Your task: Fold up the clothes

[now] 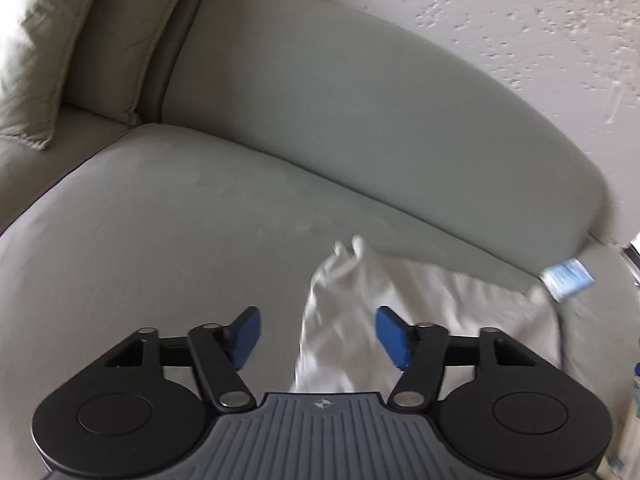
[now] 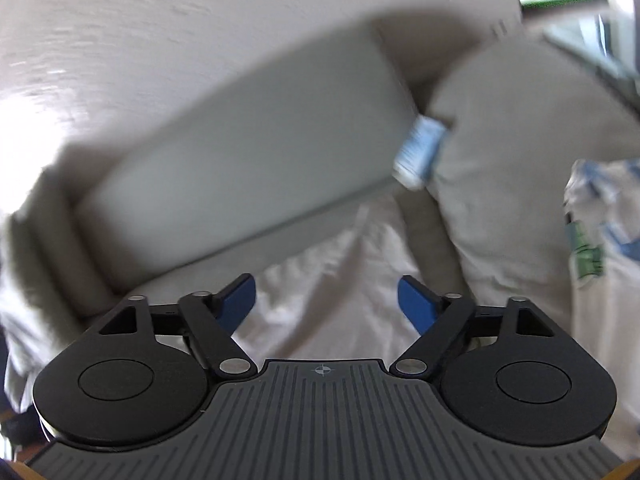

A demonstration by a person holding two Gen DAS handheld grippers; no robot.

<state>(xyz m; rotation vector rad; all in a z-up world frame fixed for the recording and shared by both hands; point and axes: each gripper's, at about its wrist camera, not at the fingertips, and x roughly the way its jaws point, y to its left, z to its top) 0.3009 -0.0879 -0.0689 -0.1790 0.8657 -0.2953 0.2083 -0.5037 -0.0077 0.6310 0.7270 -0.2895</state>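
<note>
Left view: my left gripper gapes, grasping nothing; white garment lies crumpled on the sofa seat, let go to settle.

Right view: right gripper released too, above the cloth.

The right gripper hangs over a sofa with its blue fingers standing well apart and nothing pressed between them; a crumpled white garment lies on the seat below and ahead of them, running up toward the backrest. The whole view is smeared, yet a small blue-and-white packet can be made out wedged where the grey backrest meets a beige cushion on the right. A white bag with blue and green print sits at the far right edge, and a pale textured wall fills the upper left.
</note>
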